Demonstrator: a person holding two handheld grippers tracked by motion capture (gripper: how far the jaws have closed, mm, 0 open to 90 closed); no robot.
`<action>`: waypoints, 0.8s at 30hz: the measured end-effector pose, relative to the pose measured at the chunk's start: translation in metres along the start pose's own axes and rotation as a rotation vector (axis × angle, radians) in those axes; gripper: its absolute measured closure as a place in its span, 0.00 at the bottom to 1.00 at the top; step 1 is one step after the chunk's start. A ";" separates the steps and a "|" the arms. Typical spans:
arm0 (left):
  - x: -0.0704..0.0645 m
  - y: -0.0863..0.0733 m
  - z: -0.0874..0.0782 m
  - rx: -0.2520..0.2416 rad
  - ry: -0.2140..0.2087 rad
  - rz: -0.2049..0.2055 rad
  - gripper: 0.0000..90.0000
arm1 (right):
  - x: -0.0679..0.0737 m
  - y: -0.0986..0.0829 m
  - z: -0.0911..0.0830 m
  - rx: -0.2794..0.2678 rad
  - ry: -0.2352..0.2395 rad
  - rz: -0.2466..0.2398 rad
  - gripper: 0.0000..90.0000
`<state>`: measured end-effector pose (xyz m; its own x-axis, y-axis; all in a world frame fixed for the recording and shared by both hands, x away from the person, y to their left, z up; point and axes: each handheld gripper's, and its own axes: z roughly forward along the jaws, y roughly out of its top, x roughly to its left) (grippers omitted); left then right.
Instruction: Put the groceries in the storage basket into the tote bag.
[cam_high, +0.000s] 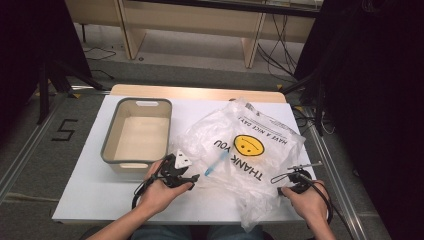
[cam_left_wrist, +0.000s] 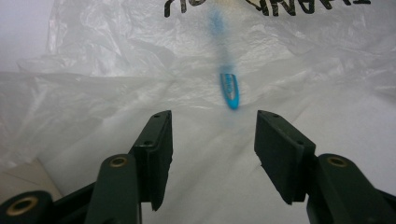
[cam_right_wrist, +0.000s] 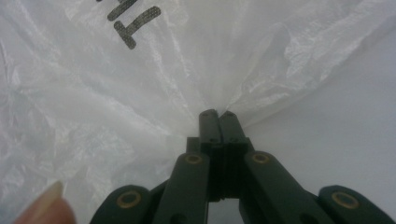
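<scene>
1. Plastic bag (cam_high: 250, 150) — translucent white, printed with a smiley face and "THANK YOU", lies crumpled on the white table (cam_high: 90, 190), at 3 o'clock from the grey bin (cam_high: 137, 131).
2. Blue pen-like object (cam_high: 216, 163) shows through the film.
3. Left hand-held gripper (cam_high: 192, 178) — jaws spread apart, at the bag's 9 o'clock edge.
4. Right hand-held gripper (cam_right_wrist: 218, 114) — clenched on a gathered fold of the bag.

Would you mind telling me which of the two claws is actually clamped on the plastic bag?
The right claw: its jaws are shut on a pinch of the plastic bag. The left claw stands open, with the blue toothbrush beyond it.
</scene>
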<state>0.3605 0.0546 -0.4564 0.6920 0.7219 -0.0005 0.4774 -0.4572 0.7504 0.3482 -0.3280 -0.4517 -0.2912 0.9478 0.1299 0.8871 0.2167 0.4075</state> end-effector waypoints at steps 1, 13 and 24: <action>0.000 0.000 0.000 -0.005 0.002 -0.002 0.52 | -0.003 0.001 -0.001 -0.007 -0.009 -0.010 1.00; 0.001 0.003 -0.004 -0.045 0.099 0.045 0.48 | -0.041 0.026 0.001 -0.141 -0.184 -0.121 1.00; -0.001 0.010 -0.016 -0.166 0.123 0.041 0.40 | -0.060 0.047 0.015 -0.197 -0.253 -0.160 1.00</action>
<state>0.3563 0.0577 -0.4384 0.6328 0.7671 0.1053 0.3478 -0.4031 0.8465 0.4127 -0.3709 -0.4537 -0.3007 0.9389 -0.1675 0.7443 0.3408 0.5744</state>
